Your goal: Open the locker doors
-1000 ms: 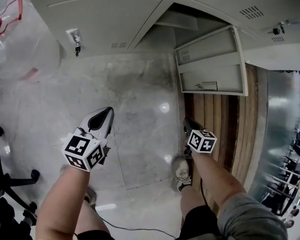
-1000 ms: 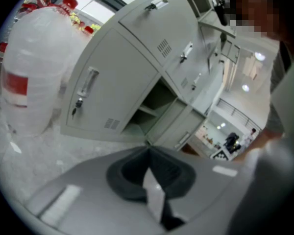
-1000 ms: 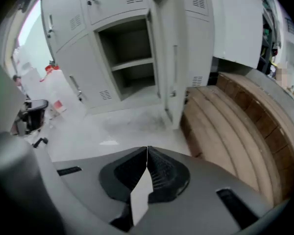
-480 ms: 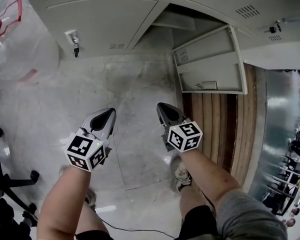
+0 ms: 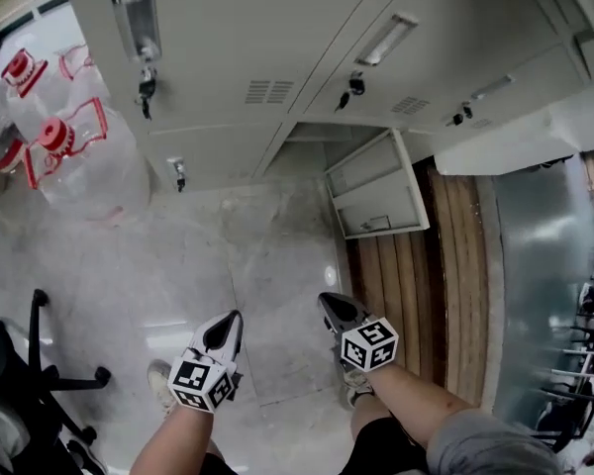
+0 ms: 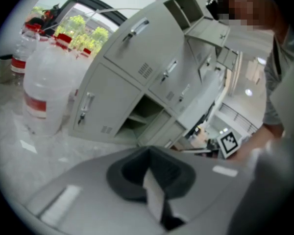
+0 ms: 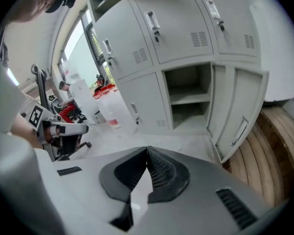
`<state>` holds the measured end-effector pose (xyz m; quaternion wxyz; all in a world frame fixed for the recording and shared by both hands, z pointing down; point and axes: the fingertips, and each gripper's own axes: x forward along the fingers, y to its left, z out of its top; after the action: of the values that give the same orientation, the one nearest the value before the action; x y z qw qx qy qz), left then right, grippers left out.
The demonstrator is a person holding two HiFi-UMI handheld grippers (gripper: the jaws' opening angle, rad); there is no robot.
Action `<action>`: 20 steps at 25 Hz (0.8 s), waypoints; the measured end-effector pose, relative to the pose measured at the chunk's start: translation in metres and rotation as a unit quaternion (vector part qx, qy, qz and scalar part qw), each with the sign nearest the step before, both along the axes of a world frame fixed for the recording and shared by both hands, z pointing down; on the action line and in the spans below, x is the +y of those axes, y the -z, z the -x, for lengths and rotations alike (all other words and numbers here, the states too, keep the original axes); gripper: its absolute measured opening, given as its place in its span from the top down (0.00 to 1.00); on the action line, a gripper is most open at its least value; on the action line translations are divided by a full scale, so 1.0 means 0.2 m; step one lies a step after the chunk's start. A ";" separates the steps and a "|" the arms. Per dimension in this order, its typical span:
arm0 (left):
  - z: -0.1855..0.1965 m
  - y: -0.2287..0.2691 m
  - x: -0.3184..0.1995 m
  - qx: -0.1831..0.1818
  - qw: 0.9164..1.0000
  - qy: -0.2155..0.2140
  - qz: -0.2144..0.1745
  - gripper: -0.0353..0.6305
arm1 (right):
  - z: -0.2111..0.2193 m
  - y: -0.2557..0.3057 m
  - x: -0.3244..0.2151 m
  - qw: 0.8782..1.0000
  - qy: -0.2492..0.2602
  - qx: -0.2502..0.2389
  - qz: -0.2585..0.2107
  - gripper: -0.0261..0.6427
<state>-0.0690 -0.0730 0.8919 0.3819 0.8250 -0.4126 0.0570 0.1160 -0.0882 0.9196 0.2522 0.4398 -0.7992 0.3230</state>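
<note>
**Grey lockers, one bottom door swung open**

Grey steel lockers fill the top of the head view. One bottom locker door stands swung wide open, and its shelved compartment lies just left of it. The bottom door further left is shut. So are the upper doors above the open door, with keys hanging from a lock.

Both grippers hang over the floor, well short of the open door and touching nothing. The left gripper is below and left of the door, its jaws pressed together on nothing. The right gripper is almost straight below the door, its jaws also pressed together and empty.

Wooden planks run beneath and below the open door, with pale marble floor to its left. Clear water jugs with red handles stand far left of the door. A black office chair sits lower left of it.
</note>
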 end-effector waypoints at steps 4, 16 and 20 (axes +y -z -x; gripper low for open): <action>0.06 0.55 0.10 0.006 1.000 0.024 -0.009 0.94 | 0.08 0.67 -0.02 0.998 0.046 -0.008 -0.042 0.95; 0.03 2.76 -0.04 -0.008 0.979 0.016 -0.205 0.94 | 0.05 2.82 -0.14 0.971 0.071 -0.066 -0.220 0.95; 0.01 3.33 0.03 -0.012 0.963 0.020 -0.269 0.94 | 0.01 3.32 -0.07 0.956 0.072 -0.092 -0.270 0.95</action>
<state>-0.0703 -0.0665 0.2264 0.1425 0.8881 -0.4337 -0.0540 0.1134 -0.1027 0.2556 0.0725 0.4011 -0.9058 0.1153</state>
